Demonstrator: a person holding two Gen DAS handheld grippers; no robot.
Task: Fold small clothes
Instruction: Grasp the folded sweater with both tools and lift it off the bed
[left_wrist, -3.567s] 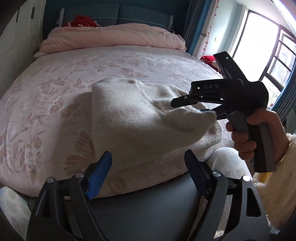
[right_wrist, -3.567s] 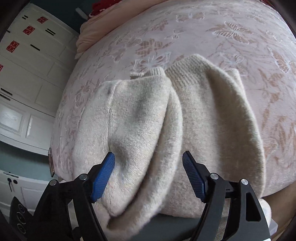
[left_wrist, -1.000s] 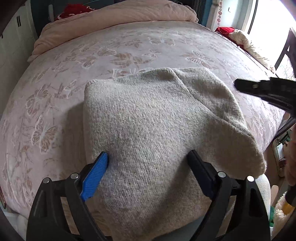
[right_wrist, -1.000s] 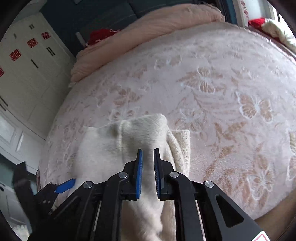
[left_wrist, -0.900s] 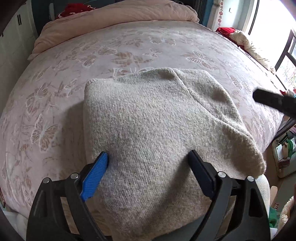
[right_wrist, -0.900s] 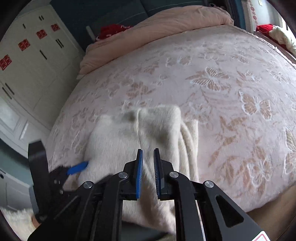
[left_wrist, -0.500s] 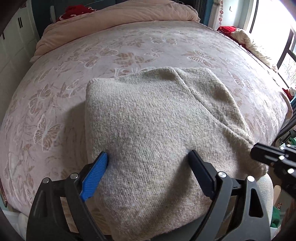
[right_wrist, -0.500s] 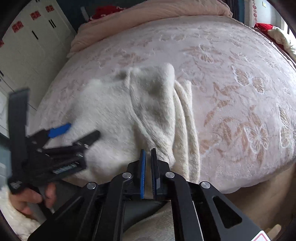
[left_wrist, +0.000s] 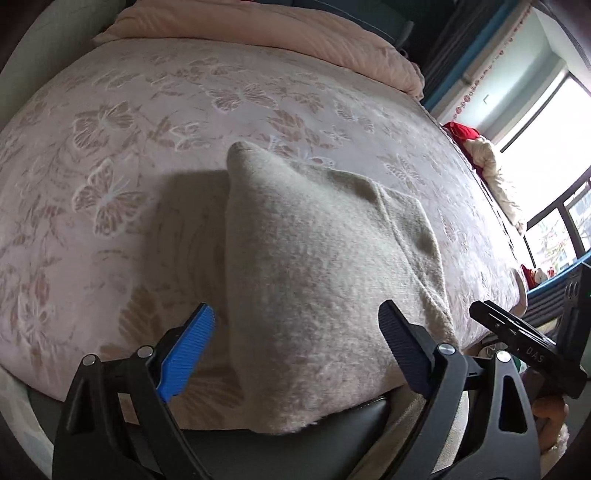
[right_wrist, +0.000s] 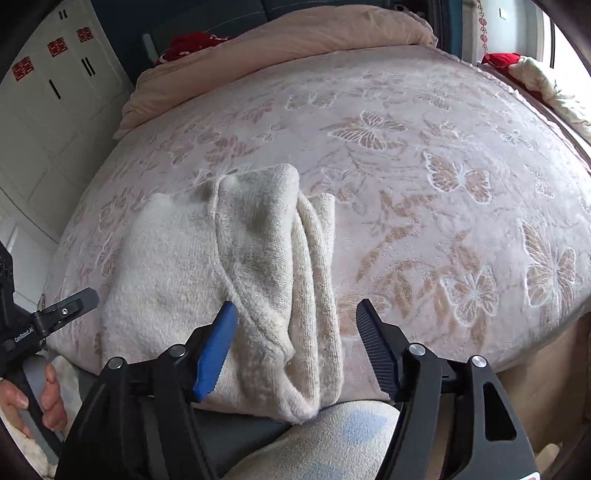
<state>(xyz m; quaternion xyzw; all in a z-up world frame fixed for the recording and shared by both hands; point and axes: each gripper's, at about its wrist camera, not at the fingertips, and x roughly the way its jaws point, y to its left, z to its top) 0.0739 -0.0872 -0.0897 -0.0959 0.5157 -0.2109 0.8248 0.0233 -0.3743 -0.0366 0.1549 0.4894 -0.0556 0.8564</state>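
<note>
Now the right hand-held gripper has let go and stands apart over the folded fluffy cream knit sweater; the left hand-held gripper stays apart on the pink butterfly bed cover.

both views close, low; share sweater

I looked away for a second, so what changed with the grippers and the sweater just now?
The right gripper, shut half a second ago, has opened over the folded cream knit sweater's layered edge. The left gripper stays open above it. The sweater remains folded on the pink butterfly-patterned bedspread.
</note>
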